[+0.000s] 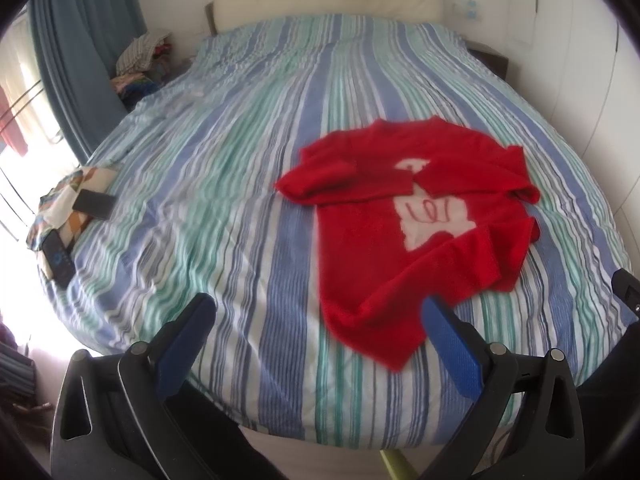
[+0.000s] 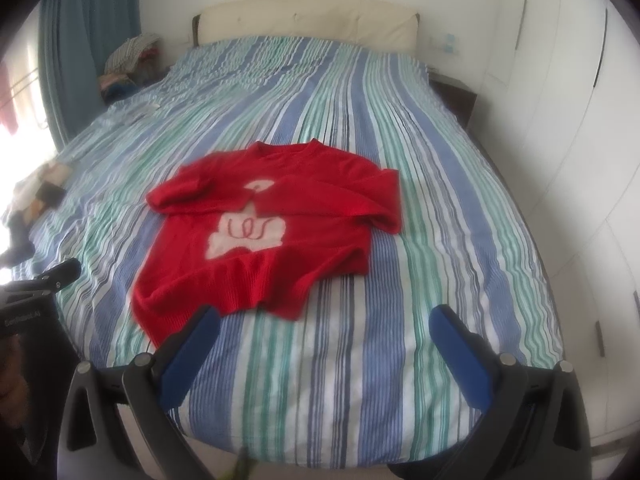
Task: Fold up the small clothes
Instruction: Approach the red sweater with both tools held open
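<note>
Nearest the cameras, the left gripper point(image 1: 320, 312) and right gripper point(image 2: 324, 322) are both hovering with blue-padded jaws spread wide, holding nothing. Just beyond, the fuzzy red knit sweater with a pale chest motif point(image 2: 264, 236) is lying on the blue, green and white striped bed cover point(image 2: 400, 160), its 2 sleeves crossing over the chest. Judging from that, a careless hem pinch risks snagging the cover too, or spilling those sleeves open mid-fold

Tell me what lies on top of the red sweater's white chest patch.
Both sleeves of the red knitted sweater are folded across its chest, meeting over the top of the white patch. Red squiggles show on the uncovered part; the patch's covered upper section is hidden.
</note>
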`<state>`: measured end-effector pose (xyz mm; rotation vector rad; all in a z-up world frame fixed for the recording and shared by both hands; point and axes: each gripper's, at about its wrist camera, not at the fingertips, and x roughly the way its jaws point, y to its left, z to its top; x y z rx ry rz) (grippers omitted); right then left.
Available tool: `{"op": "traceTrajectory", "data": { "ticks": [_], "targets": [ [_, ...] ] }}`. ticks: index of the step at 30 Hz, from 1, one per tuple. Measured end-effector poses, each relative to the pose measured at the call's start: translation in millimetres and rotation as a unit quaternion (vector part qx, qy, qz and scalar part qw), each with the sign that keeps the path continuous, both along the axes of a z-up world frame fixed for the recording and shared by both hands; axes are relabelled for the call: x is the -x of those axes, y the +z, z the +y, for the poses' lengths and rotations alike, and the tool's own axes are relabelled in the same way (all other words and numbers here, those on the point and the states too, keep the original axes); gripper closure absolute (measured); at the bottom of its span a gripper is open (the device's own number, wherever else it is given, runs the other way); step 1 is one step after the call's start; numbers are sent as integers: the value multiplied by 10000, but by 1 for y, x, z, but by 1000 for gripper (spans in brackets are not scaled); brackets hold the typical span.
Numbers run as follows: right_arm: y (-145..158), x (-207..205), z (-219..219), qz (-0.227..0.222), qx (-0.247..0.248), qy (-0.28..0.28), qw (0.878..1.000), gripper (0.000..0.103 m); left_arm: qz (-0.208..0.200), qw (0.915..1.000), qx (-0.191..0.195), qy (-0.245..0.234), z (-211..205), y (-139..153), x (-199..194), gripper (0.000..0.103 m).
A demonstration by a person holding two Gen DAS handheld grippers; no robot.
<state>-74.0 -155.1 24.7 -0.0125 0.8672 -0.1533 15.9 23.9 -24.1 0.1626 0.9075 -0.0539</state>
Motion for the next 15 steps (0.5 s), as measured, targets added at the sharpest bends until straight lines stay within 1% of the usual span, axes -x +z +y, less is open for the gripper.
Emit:
{"op": "traceTrajectory", "data": {
  "ticks": [7,15],
  "targets": [
    [-1,1,2,58,125,56,9999,0,-24,10000,-63,5,-1,0,2,0],
    [-2,1,-1,78,123,18,9999,0,-10,9999,-102,10,1,-1,3,0]
  ]
}}
